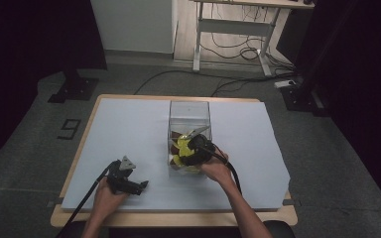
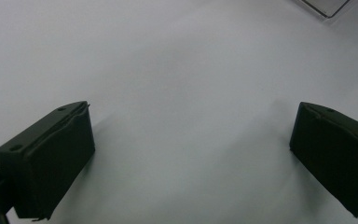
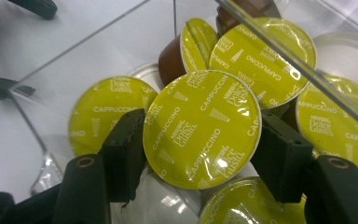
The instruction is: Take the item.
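two black jaws of the right gripper [image 3: 200, 154] are pinching a yellow cappuccino capsule [image 3: 203, 128] inside the clear box [image 1: 189, 115]; the left gripper [image 2: 191, 154] is resting spread on bare white table [image 2: 168, 70], well apart.

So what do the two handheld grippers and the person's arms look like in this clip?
Both are black two-jaw tools. The left gripper carries a grey three-cornered plate on top and has blocky black jaws with ridged inner faces; a black cable trails back along the forearm. The right gripper has similar black jaws with round holes in their bases, and a thick black cable. Forearms are bare; no sleeves in view.
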`<state>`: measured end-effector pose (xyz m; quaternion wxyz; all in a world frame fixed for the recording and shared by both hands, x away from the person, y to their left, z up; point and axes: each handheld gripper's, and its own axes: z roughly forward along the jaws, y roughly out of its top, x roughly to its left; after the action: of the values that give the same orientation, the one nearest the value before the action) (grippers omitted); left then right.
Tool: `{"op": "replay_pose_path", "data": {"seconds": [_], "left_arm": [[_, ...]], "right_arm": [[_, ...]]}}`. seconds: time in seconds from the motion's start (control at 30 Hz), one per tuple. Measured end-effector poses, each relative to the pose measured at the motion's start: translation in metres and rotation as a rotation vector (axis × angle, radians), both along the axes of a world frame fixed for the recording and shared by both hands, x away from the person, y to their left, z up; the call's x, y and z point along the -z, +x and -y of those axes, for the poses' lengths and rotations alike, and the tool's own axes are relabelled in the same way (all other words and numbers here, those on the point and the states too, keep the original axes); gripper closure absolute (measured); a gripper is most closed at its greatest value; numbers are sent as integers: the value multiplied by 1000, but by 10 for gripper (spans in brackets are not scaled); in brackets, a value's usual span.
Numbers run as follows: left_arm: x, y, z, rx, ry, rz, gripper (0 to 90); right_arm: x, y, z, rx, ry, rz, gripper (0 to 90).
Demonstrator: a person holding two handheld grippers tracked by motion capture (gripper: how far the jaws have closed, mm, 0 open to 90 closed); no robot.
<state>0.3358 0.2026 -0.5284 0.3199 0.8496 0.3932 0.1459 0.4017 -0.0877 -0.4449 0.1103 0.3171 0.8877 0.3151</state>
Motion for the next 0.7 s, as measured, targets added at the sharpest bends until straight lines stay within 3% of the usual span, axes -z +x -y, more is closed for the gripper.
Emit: {"op": "replay_pose_path", "data": {"seconds": [0.43,0.7], "left_arm": [[0,0,0,-1,0,1,0],[0,0,0,-1,0,1,0]], "right_arm": [[-17,-8,10,-7,37,24,393],[-28,-13,14,-19,34,44,393]]}}
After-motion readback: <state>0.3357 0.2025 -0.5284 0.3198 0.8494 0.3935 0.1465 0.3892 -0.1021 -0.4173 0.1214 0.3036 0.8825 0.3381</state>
